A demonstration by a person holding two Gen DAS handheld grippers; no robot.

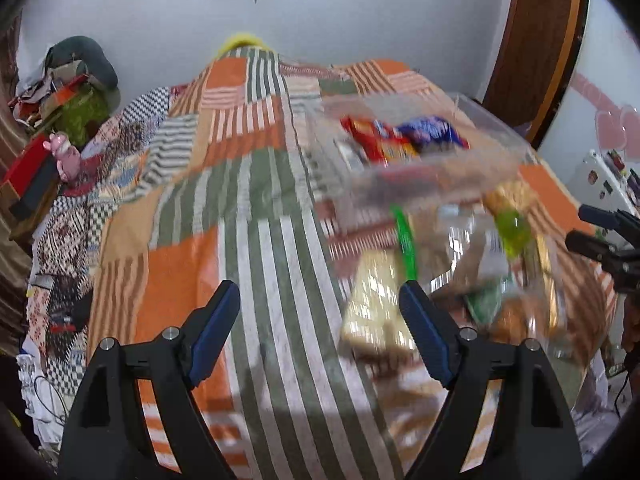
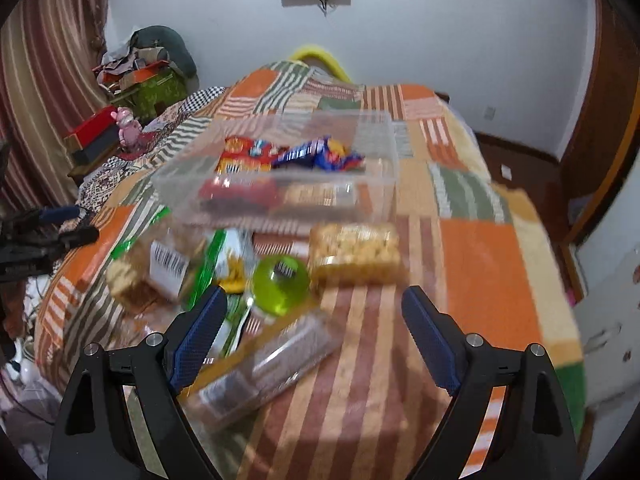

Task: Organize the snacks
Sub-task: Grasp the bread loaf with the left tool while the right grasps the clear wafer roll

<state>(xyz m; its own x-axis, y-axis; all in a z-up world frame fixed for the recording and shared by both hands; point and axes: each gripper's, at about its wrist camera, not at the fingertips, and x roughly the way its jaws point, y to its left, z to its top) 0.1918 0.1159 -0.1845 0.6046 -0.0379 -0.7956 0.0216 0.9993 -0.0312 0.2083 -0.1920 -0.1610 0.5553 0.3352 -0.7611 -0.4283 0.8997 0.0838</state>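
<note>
A clear plastic bin (image 2: 376, 168) stands on the patchwork bed and holds red and blue snack packets (image 2: 316, 154); it also shows in the left wrist view (image 1: 500, 160). In front of it lie loose snacks: a pack of yellow puffs (image 2: 354, 250), a round green tub (image 2: 280, 282), green-edged bags (image 2: 208, 264) and a long clear pack of dark biscuits (image 2: 264, 368). My right gripper (image 2: 312, 320) is open and empty, above the biscuit pack. My left gripper (image 1: 320, 312) is open and empty, left of the snack pile (image 1: 460, 280). Both views are blurred.
The patchwork bedspread (image 1: 248, 208) covers the bed. A heap of clothes and boxes (image 2: 148, 72) stands at the back left by a striped curtain. A wooden door (image 1: 536, 48) is at the right. The bed's right edge drops to the floor (image 2: 532, 184).
</note>
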